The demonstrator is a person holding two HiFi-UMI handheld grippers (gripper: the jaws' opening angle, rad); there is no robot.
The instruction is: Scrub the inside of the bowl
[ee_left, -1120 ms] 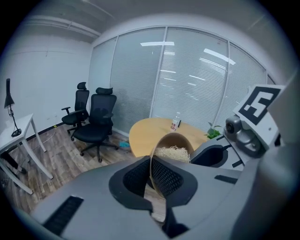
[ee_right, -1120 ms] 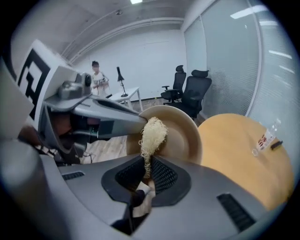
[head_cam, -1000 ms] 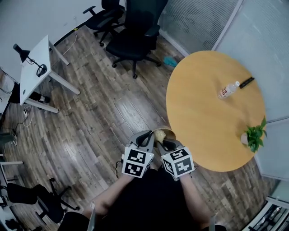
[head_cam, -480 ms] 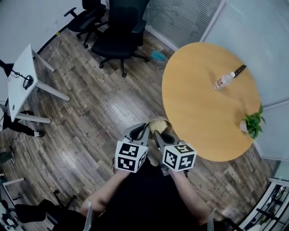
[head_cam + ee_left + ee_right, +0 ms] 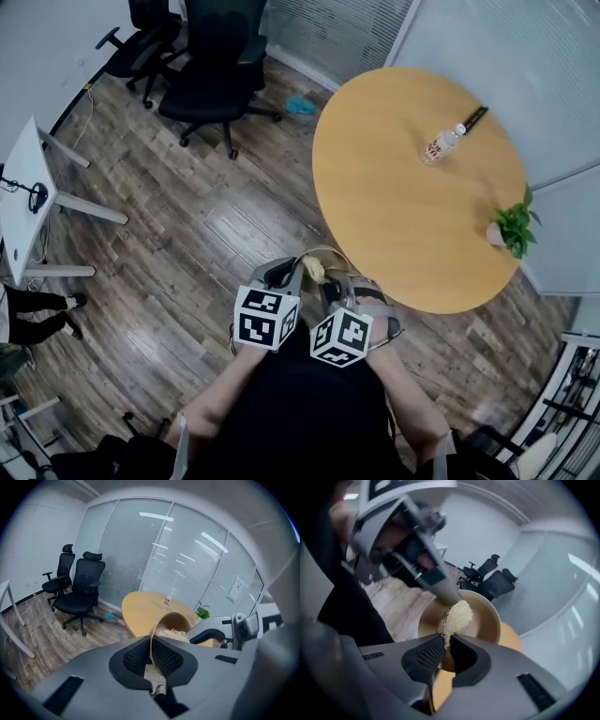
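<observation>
Loofah [image 5: 458, 613] in right gripper [image 5: 446, 638], left gripper [image 5: 151, 639] clamping bowl [image 5: 175, 620]

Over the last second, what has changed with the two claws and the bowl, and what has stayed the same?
The right claw has rolled at the wrist, turning the scrubber against the inside of the bowl. Nothing was taken or released: the left claw stays shut on the bowl's rim, and the right stays shut on the scrubber. The bottle and plant on the table have not moved.

Overhead, two close-ups; common bowl [image 5: 485, 618]
</observation>
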